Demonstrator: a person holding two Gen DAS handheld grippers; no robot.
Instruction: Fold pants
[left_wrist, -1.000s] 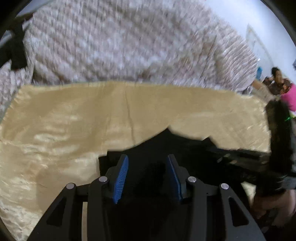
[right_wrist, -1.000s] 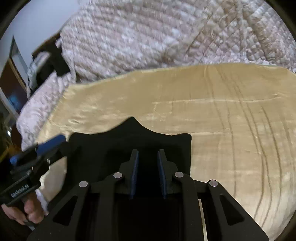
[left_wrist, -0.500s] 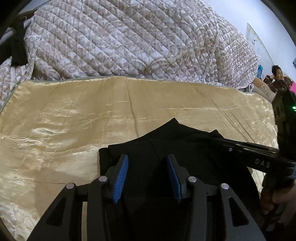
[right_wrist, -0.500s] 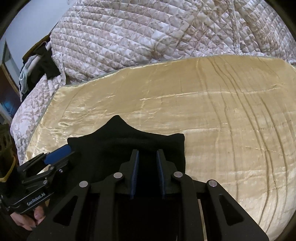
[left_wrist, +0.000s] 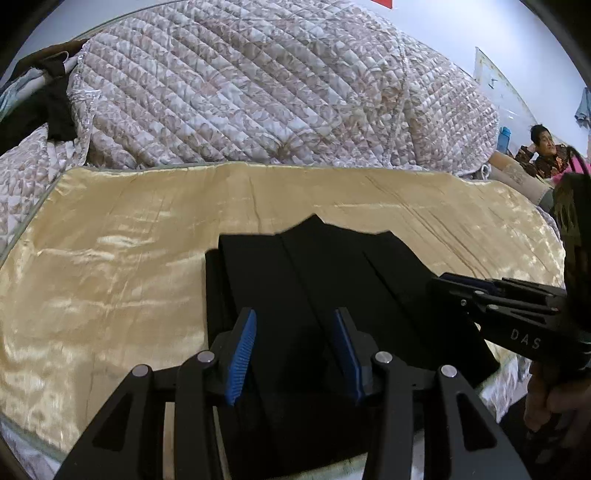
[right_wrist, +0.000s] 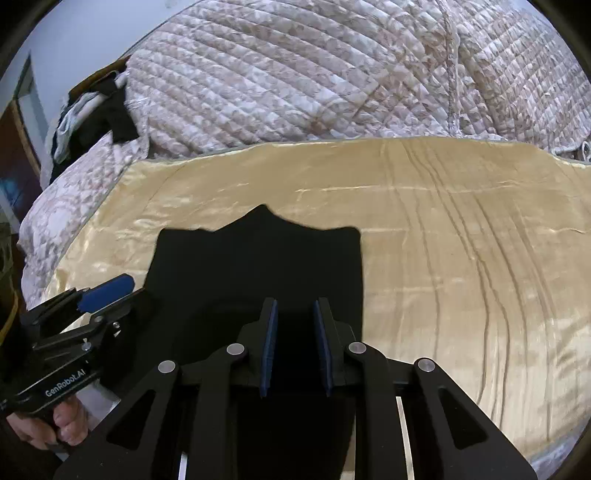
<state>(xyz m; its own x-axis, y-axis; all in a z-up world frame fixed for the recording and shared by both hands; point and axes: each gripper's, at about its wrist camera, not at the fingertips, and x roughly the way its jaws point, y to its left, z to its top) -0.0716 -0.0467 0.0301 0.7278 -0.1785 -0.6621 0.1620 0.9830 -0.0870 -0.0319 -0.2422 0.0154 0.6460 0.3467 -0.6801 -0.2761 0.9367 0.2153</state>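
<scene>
While the black pants (left_wrist: 317, 280) lie folded into a compact stack on the gold satin sheet (left_wrist: 110, 266), directly under and ahead of both tools, folding looks nearly done. Neither tool holds cloth: the left gripper (left_wrist: 293, 354) stands half apart above the stack, and the right gripper (right_wrist: 294, 345) shows a narrow empty gap. Next, I judge, comes one more fold or smoothing, needing fresh bites on the near edge. Beyond is a quilted bedspread (right_wrist: 332, 85).

Black pants (left_wrist: 317, 280) on golden satin sheet (left_wrist: 110, 258); beige-and-white floral quilt (left_wrist: 258, 92).
</scene>
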